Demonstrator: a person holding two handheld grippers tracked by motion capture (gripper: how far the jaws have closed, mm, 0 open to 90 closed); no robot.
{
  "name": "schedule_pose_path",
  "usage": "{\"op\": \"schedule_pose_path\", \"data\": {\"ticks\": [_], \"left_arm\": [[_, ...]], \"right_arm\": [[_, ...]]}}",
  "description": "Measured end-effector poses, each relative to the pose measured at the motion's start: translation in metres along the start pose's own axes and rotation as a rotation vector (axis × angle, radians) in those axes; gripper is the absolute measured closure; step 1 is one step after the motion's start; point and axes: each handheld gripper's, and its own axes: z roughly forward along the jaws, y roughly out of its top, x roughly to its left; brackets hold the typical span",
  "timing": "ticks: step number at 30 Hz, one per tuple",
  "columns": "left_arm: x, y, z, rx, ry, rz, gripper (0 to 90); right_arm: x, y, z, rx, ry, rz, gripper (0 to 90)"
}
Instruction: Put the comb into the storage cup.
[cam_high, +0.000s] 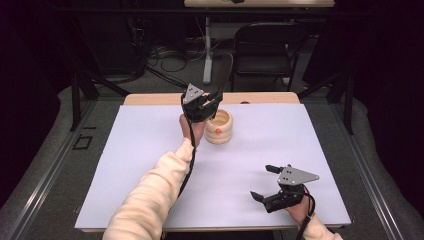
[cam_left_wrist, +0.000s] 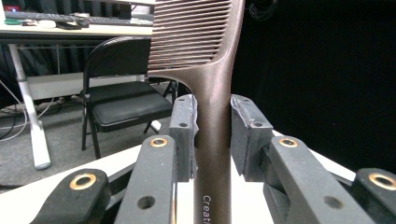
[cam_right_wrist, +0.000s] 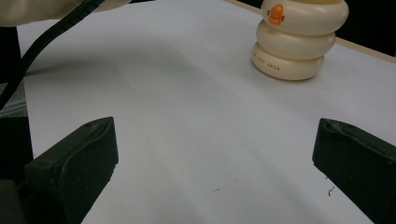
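Near the table's (cam_high: 150, 200) front right edge the right gripper (cam_high: 270, 184) hovers low, jaws spread wide over bare white surface. Open room stretches ahead to the cream ringed holder (cam_high: 220, 127) near the far edge. Just beside it, the raised left gripper (cam_high: 212, 100) clamps the brown comb's (cam_left_wrist: 212, 116) handle.

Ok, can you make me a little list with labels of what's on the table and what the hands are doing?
held thing: brown comb, upright, handle clamped
left gripper: shut on the comb, above the cream holder
cream holder: ringed pot with an orange beak, on the white table
right gripper: fingers wide apart, nothing between them, near the table's front edge
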Motion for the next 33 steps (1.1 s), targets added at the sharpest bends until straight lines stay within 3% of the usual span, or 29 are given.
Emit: {"op": "schedule_pose_path", "data": {"ticks": [33], "left_arm": [[0.005, -0.013, 0.018, -0.037, -0.007, -0.088, 72.1]], "right_arm": [[0.000, 0.000, 0.000, -0.002, 0.004, 0.007, 0.0]]}}
